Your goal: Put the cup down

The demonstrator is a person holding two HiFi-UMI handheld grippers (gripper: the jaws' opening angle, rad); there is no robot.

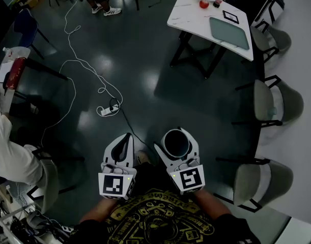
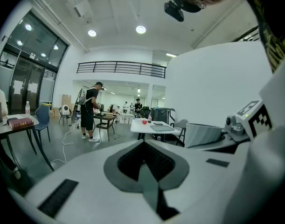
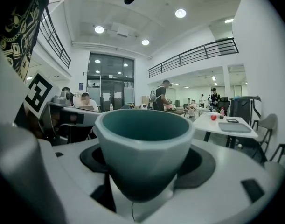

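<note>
My right gripper (image 1: pixel 176 139) is shut on a grey-blue cup (image 1: pixel 175 142) with a dark teal inside, upright and held by its sides at waist height over the dark floor. In the right gripper view the cup (image 3: pixel 144 148) fills the space between the white jaws. My left gripper (image 1: pixel 125 138) hangs beside it on the left, shut with nothing in it; its dark pads (image 2: pixel 144 160) meet in the left gripper view. A white table (image 1: pixel 188 11) stands well ahead to the right, also seen as the white table (image 3: pixel 228 125) in the right gripper view.
On the white table lie a grey mat (image 1: pixel 229 32) and a red object (image 1: pixel 204 4). Chairs (image 1: pixel 270 100) line the right wall. A white cable (image 1: pixel 84 70) and power strip (image 1: pixel 107 111) lie on the floor ahead. A person's shoes (image 1: pixel 107 9) show at the top.
</note>
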